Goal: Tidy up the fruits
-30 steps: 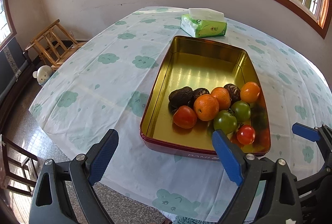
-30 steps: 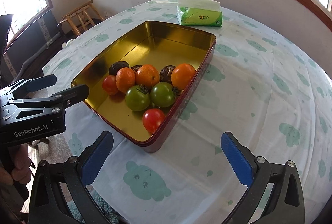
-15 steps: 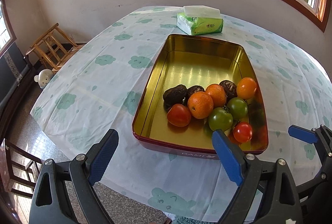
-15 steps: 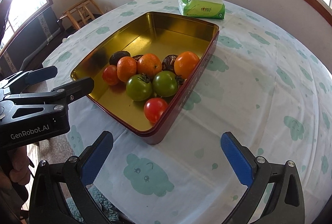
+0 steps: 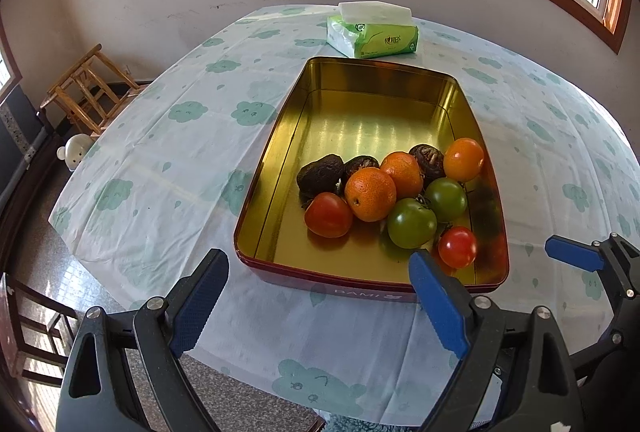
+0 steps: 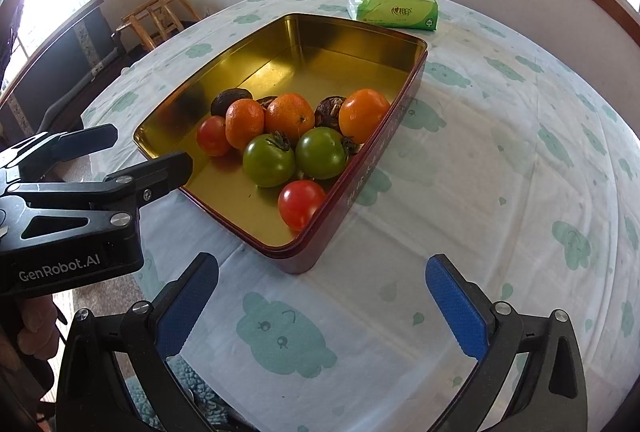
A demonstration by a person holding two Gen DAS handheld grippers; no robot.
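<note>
A gold-lined red tin (image 5: 276, 136) (image 6: 256, 56) sits on the table. In its near end lie several fruits: two green tomatoes (image 5: 412, 223) (image 6: 269, 160), red tomatoes (image 5: 329, 214) (image 6: 301, 204), oranges (image 5: 370, 189) (image 6: 289, 116) and dark wrinkled fruits (image 5: 320, 172) (image 6: 230, 100). My left gripper (image 5: 316, 302) is open and empty just short of the tin's near wall; it also shows in the right wrist view (image 6: 124, 152). My right gripper (image 6: 320, 304) is open and empty over the cloth near the tin's corner; one finger (image 5: 576, 259) shows in the left wrist view.
A green tissue pack (image 5: 372, 32) (image 6: 394, 6) lies beyond the tin. The round table has a white cloth with green cloud prints (image 5: 160, 168). Wooden chairs (image 5: 86, 88) stand at the far left, another chair (image 5: 28, 328) at the near left.
Both grippers have moved closer to the tin, which looms larger in the right wrist view. The left view has shifted left, the tin now more to the right. Nothing was grasped.
</note>
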